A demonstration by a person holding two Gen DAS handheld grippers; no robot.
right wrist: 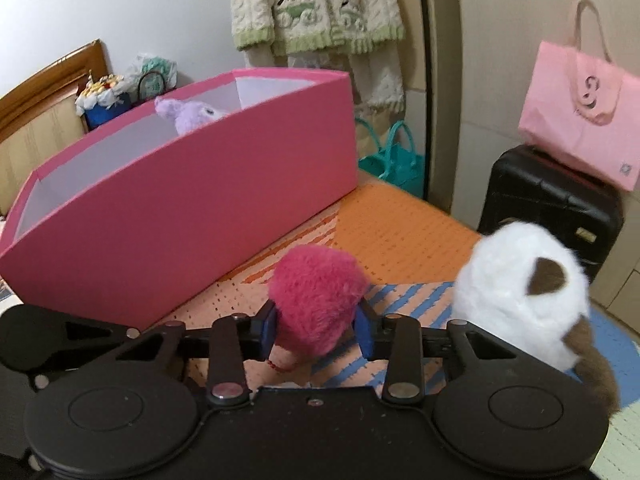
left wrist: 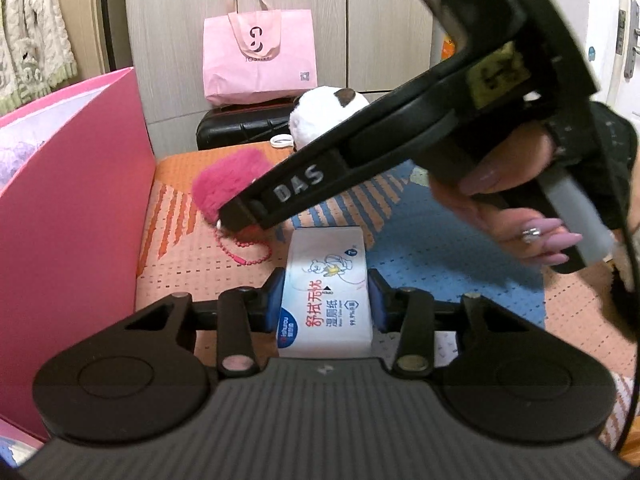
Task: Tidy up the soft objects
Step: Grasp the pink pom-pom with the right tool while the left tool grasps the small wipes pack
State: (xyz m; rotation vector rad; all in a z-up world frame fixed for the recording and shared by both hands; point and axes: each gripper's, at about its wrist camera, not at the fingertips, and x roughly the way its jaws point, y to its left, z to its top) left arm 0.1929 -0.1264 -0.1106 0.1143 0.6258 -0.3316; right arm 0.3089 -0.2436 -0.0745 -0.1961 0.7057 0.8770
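My left gripper (left wrist: 326,300) is shut on a white pack of wet wipes (left wrist: 326,292), held over the patterned mat (left wrist: 440,252). My right gripper (right wrist: 318,330) is shut on a fluffy magenta pompom (right wrist: 316,300); the pompom (left wrist: 228,184) with its pink bead chain (left wrist: 244,246) also shows in the left wrist view, under the right gripper's tip (left wrist: 236,216). A white and brown plush toy (right wrist: 528,296) sits to the right of the pompom. A large pink box (right wrist: 180,216) stands to the left, with a lilac plush (right wrist: 188,114) inside.
A black suitcase (right wrist: 552,208) with a pink tote bag (right wrist: 580,120) on top stands beyond the mat. A teal bag (right wrist: 396,160) lies behind the box. Knitted clothes (right wrist: 320,4) hang on the wall. A small white ring (left wrist: 281,141) lies by the plush.
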